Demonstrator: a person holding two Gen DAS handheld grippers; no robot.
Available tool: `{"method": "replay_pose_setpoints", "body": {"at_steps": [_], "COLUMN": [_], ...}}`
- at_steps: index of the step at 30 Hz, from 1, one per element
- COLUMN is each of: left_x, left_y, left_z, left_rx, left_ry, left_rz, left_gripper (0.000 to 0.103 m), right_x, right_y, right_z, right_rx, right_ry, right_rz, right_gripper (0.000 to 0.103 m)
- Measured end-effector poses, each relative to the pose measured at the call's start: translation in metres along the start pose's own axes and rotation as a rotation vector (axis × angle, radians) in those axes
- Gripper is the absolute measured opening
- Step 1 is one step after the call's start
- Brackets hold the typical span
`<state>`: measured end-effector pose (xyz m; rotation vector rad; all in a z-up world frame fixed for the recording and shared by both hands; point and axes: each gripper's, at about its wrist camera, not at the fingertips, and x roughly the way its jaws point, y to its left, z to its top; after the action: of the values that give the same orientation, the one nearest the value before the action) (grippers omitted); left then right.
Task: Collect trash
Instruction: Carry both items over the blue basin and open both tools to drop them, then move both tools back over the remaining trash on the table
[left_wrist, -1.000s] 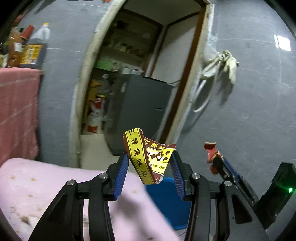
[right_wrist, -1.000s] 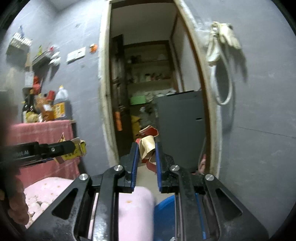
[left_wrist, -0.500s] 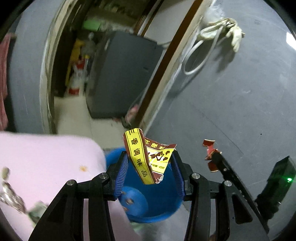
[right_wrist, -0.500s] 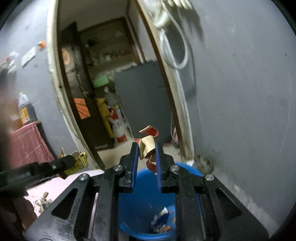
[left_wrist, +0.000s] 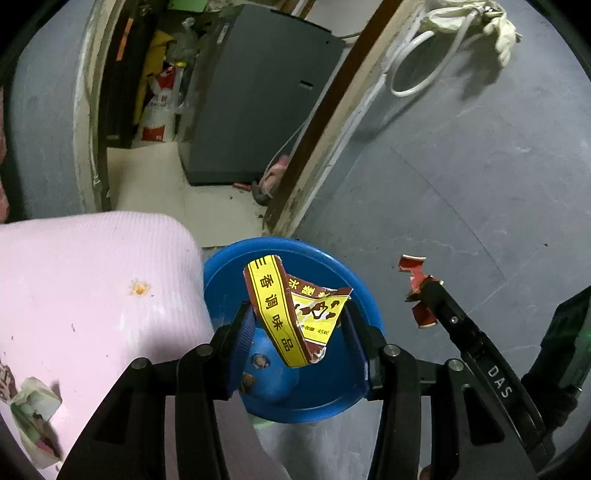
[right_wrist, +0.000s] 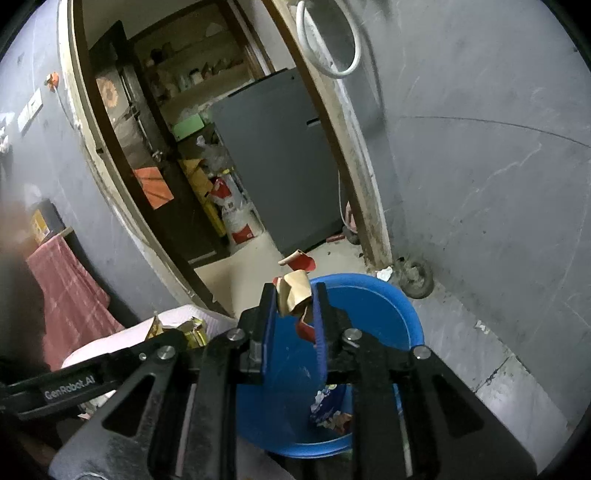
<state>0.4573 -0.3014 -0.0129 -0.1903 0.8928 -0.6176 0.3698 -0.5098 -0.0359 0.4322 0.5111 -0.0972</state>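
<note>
A crumpled brown-and-yellow seasoning packet (left_wrist: 295, 314) with printed Chinese characters and a folded red-and-tan paper scrap (right_wrist: 295, 295) are each held above the open blue bucket (right_wrist: 388, 299), which stands on the floor beside a pink surface and contains a few discarded wrappers (right_wrist: 328, 406).
</note>
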Motion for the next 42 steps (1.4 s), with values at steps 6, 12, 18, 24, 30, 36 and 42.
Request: {"method": "replay_pose_setpoints", "body": {"at_steps": [6, 12, 18, 24, 30, 36, 42], "left_x": [0.004, 0.000, -0.010, -0.043, -0.084, -0.135, -0.179], "left_y": [0.005, 0.007, 0.010, 0.014, 0.029, 0.044, 0.056], "left_z": [0.000, 0.003, 0.008, 0.012, 0.013, -0.001, -0.023], "left_rx": [-0.027, -0.038, -0.052, -0.041, -0.013, 0.002, 0.043], "left_ry": [0.032, 0.034, 0.001, -0.107, -0.227, -0.389, -0.538], "left_rz": [0.014, 0.018, 0.023, 0.054, 0.144, 0.247, 0.337], "left_gripper": [0.043, 0.050, 0.052, 0.065, 0.084, 0.097, 0.101], "right_x": [-0.001, 0.001, 0.000, -0.012, -0.026, -0.041, -0.060], "right_y": [-0.001, 0.002, 0.002, 0.014, 0.030, 0.053, 0.085], "right_z": [-0.001, 0.000, 0.000, 0.002, 0.004, 0.001, -0.007], "right_rx": [0.010, 0.008, 0.007, -0.029, -0.052, -0.105, -0.187], "right_ry": [0.008, 0.012, 0.008, -0.064, -0.150, -0.241, -0.319], "right_rz": [0.008, 0.014, 0.017, 0.032, 0.074, 0.176, 0.297], "right_gripper": [0.023, 0.025, 0.033, 0.050, 0.071, 0.094, 0.103]}}
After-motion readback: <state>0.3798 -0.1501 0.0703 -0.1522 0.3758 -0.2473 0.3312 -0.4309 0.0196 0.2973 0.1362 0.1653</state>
